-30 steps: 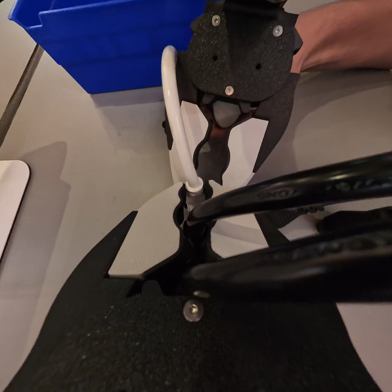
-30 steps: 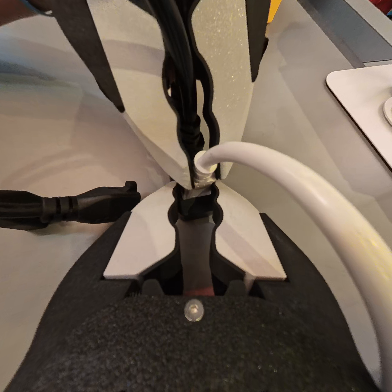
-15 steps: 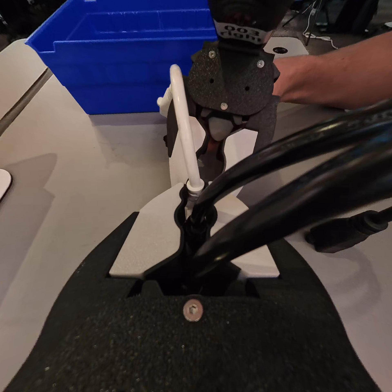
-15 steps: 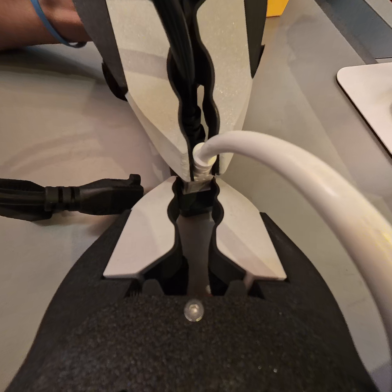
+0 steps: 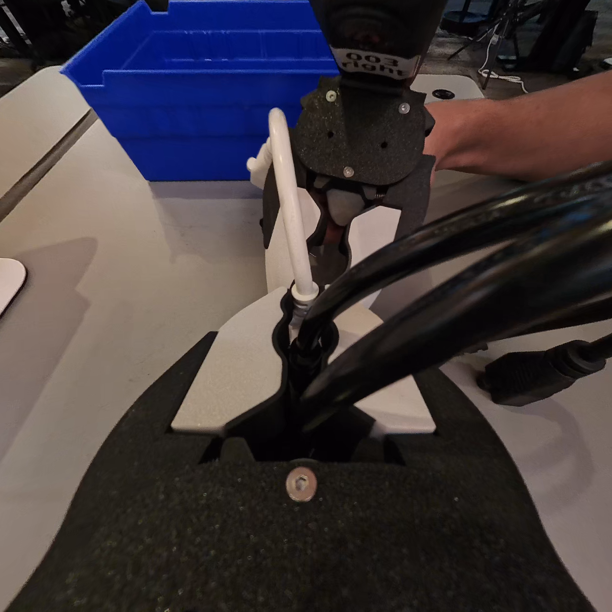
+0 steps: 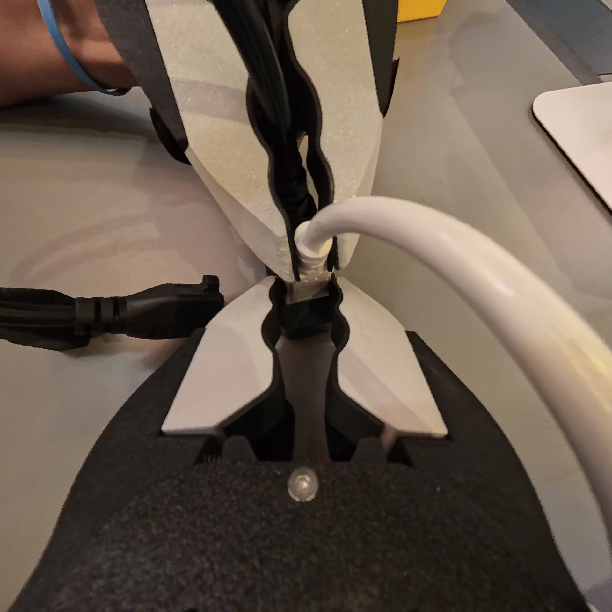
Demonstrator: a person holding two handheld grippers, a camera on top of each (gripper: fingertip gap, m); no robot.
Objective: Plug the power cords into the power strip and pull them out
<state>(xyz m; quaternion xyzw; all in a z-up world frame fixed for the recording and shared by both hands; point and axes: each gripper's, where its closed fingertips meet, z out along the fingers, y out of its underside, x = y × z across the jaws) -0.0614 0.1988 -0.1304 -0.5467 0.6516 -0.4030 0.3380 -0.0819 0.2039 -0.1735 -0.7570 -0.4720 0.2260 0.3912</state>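
around: a deep blue plastic bin (image 5: pixel 198 109) stands at the far side of the pale grey tabletop (image 5: pixel 116 298), behind the right tool. a flat white board with round corners (image 6: pixel 583 139) lies at the right edge in the right wrist view. a small yellow box (image 6: pixel 419 10) shows at the far end there.
in the way: two thick black cord loops (image 5: pixel 463 281) swing across the left wrist view and hide much of the right side. a bare forearm (image 5: pixel 516 132) reaches in behind the right tool. a wrist with a thin blue band (image 6: pixel 63 56) shows at the top left of the right wrist view.
white cord: a thick, smooth white power cord (image 6: pixel 463 288) bends in a big arc. its ribbed white end (image 6: pixel 309 261) sits right where the two tools meet, tip to tip.
black piece: a small black block (image 6: pixel 303 318) is joined to the white end by a grey part.
spare plug: a black plug with a ribbed neck (image 6: pixel 149 314) lies flat on the tabletop, just beside the tools, touching neither.
left tool (image 5: pixel 306 318): its white fingers are closed tight on a ribbed black cord end (image 5: pixel 303 357), with the white end squeezed at the tips.
right tool (image 6: pixel 304 298): its fingers pinch the black block at the tips.
blue bin inside: what can be seen of it looks bare; the bottom is hidden.
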